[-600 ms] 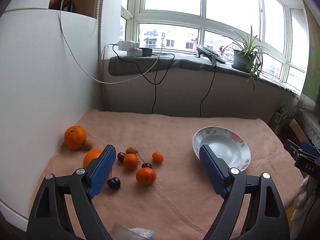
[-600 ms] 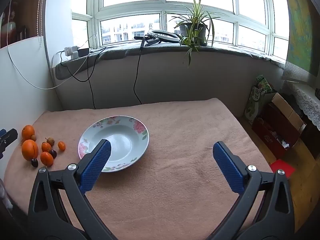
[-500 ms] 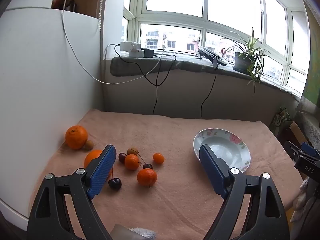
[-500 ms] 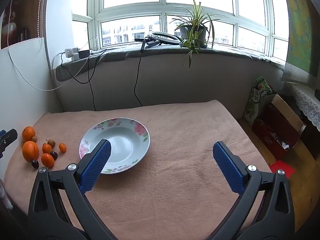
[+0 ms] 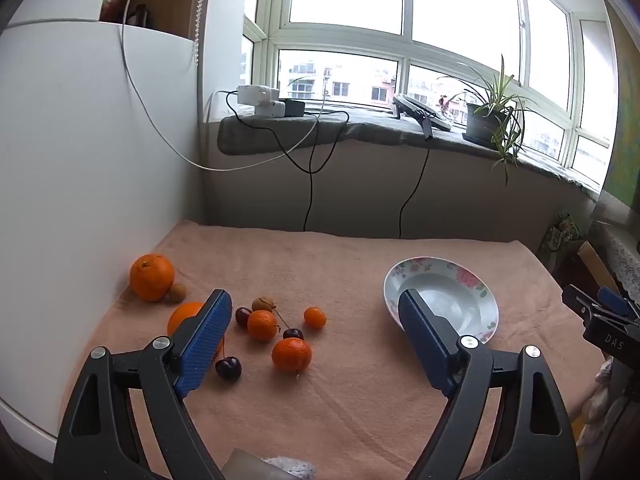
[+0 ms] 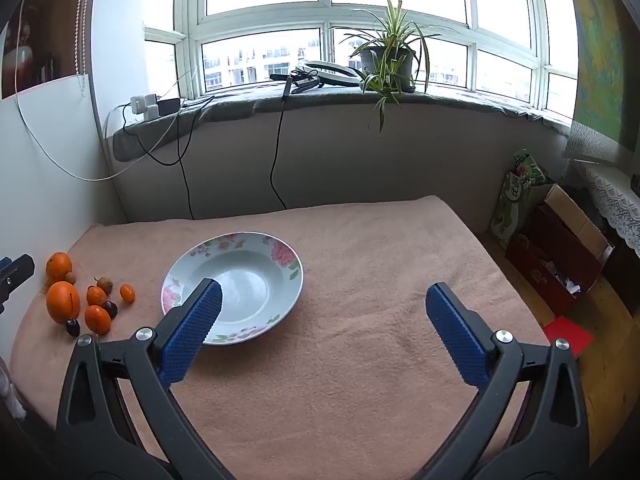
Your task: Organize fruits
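A flowered plate (image 5: 474,280) (image 6: 280,252) sits empty on the pink towel-covered table (image 5: 360,400). At the table's left lies a cluster of fruit: a big orange (image 5: 152,277) by the wall, a second orange (image 5: 185,314) half behind my left finger, small mandarins (image 5: 291,354) (image 5: 262,324) (image 5: 314,317), dark cherries (image 5: 228,367) and brown longans (image 5: 263,303). My left gripper (image 5: 316,320) hangs open above the fruit, nothing between its blue pads. My right gripper (image 6: 320,312) is open over the table beside the plate, holding nothing.
A white panel (image 5: 80,200) walls the table's left side. Behind runs a windowsill (image 5: 360,128) with a potted plant (image 5: 486,120), chargers and hanging cables. Boxes and a bag (image 6: 560,248) stand on the floor to the right of the table.
Both views have shifted slightly: the fruit and the plate sit a little lower in the frames than before. Both grippers stay open and empty.
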`<state>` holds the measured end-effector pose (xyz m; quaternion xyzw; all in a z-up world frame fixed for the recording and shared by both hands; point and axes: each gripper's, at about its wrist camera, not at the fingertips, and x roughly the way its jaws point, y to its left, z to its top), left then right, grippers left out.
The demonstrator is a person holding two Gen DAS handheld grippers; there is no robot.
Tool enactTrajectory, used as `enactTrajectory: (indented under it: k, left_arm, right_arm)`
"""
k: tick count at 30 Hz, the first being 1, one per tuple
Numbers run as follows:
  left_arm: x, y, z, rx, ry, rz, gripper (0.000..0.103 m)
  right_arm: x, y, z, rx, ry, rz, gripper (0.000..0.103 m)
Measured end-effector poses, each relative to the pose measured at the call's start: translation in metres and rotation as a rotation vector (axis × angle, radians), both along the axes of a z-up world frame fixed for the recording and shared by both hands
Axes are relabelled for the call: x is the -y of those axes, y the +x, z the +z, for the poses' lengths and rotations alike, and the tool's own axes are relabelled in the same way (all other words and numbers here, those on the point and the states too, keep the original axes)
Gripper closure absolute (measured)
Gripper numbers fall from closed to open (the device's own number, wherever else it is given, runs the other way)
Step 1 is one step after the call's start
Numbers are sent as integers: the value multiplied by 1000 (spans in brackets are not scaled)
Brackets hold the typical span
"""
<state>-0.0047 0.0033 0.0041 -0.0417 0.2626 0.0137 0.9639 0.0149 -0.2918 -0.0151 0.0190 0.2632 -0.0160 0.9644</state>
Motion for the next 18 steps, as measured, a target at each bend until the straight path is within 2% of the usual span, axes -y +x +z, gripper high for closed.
enactTrajectory:
  k: [18]
  left_arm:
    - [-2,3,-5,-14,-4,-9,17]
  right_arm:
    - [-2,2,-2,-11,-4,-13,0]
